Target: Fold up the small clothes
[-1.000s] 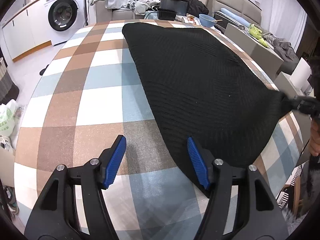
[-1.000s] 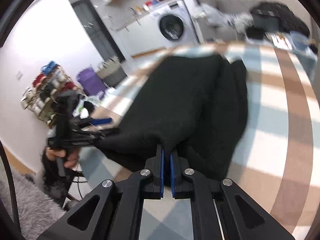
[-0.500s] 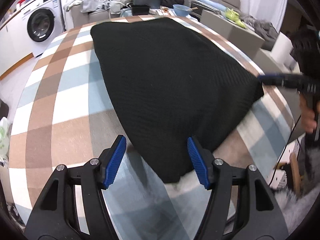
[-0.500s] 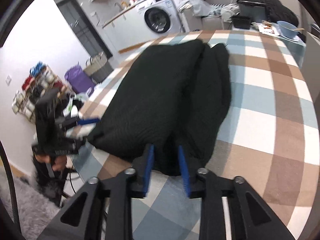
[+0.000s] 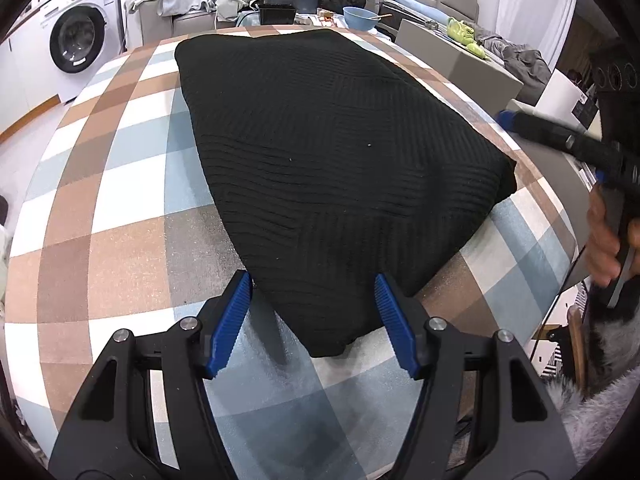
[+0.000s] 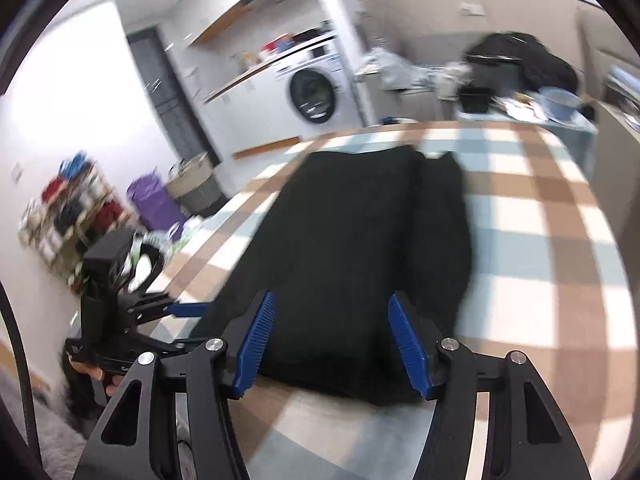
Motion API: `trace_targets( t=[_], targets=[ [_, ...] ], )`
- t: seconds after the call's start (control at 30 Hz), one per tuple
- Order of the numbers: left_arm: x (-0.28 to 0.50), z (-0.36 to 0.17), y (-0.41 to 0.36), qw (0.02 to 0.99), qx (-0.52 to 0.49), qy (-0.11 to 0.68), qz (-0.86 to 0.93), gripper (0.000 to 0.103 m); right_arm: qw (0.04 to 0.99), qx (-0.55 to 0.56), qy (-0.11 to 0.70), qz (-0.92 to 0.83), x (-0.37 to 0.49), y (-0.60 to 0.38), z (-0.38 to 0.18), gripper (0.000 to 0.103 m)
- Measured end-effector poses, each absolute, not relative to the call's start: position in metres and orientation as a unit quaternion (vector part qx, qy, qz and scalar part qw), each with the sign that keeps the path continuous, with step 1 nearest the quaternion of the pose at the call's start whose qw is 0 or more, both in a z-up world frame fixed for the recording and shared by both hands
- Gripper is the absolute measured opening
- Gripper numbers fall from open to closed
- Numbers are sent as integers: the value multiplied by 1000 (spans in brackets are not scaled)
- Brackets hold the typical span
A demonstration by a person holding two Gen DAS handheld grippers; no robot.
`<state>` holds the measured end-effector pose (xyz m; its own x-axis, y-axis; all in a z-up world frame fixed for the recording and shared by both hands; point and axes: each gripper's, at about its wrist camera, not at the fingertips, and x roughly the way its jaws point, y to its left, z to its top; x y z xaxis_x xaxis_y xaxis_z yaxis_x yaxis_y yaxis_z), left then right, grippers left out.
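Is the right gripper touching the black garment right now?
Apart. In the right wrist view the right gripper is opening, and its blue pads stand clear of the black garment, which lies flat on the checked table.

A black knit garment (image 5: 336, 168) fills the frame's middle. Bare checked counter (image 5: 120, 216) lies open at left and bottom. Clutter, including a blue bowl (image 5: 359, 17), crowds the top edge.

The black left gripper with blue ribbed pads (image 5: 312, 320) stands open, tilted downward. The matching black right gripper (image 6: 334, 344) is opening its jaws, nothing pressed between them.
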<state>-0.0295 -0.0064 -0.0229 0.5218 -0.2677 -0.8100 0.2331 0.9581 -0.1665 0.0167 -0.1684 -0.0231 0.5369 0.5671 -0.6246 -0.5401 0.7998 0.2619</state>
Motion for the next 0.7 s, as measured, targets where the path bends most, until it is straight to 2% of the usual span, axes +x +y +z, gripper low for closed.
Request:
trace_targets(
  t=[0.03,0.1,0.23,0.37,0.47,0.53,0.6,0.67,0.7],
  targets=[
    [-30,-23,-5,872,-21,467,-145,61,868,12,371,328,18,-153,-28,56],
    [-31,-24,-2,871,-26,467,-149,61,850,-1,394,350,21,-126,-41,35],
    [-30,-25,5,870,-30,469,-150,63,832,-83,419,354,16,-79,-74,28],
    [-31,-25,6,869,-28,470,-151,65,856,-169,381,305,1,-96,-72,25],
    [-30,-26,6,869,-31,468,-154,68,866,-110,404,272,8,-148,-67,11],
    [-31,-26,4,869,-32,468,-155,68,873,-61,408,259,7,-183,-58,11],
    [-32,-25,1,870,-26,467,-157,68,884,-49,403,232,5,-201,-52,28],
    [-33,-25,-1,868,-24,468,-165,68,886,-24,401,232,7,-211,-50,32],
    [-34,-24,-3,866,-24,469,-171,68,883,-3,403,242,9,-215,-50,39]
  ],
)
